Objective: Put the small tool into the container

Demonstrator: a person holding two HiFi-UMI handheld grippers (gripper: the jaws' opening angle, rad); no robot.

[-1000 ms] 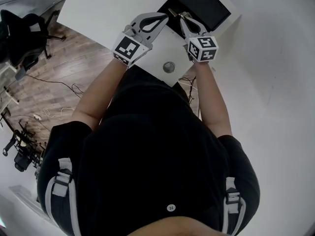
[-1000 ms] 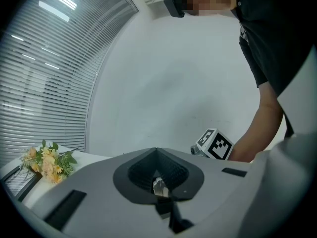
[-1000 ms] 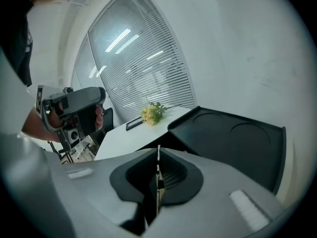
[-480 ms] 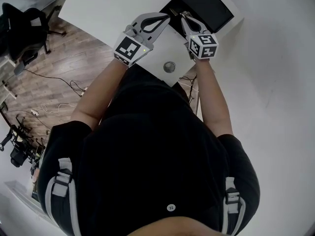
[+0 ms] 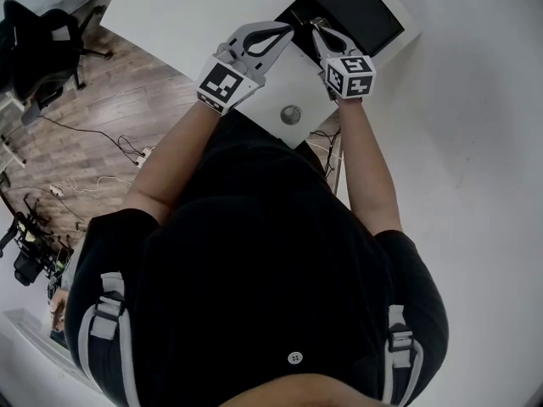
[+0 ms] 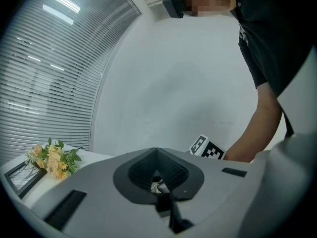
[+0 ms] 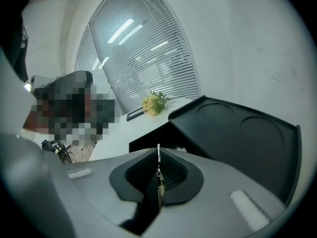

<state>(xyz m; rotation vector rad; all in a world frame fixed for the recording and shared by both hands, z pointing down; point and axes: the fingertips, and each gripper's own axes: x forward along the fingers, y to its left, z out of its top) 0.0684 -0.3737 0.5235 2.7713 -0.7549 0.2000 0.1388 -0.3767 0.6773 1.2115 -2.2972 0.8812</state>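
Observation:
The container is a black box (image 5: 352, 11) at the white table's far corner. In the right gripper view its open body (image 7: 148, 142) lies just beyond the jaws, and its lid (image 7: 242, 128), with round recesses, stands to the right. My right gripper (image 5: 316, 25) is shut on the small tool (image 7: 158, 158), a thin metal strip standing upright between the jaws at the box's near edge. My left gripper (image 5: 285, 30) is shut beside it, pointing at the right gripper's marker cube (image 6: 208, 148). A small bit of metal (image 6: 157, 186) shows deep between the left jaws; what it is cannot be told.
A round grey disc (image 5: 291, 114) lies on the table (image 5: 195, 15) near its front edge, below the grippers. Yellow flowers (image 7: 154, 102) and a dark picture frame (image 7: 134, 114) stand at the table's far side. An office chair (image 5: 38, 36) and cables are on the wooden floor to the left.
The right gripper has edged slightly farther toward the black box. The left gripper has barely moved. Both stay shut.

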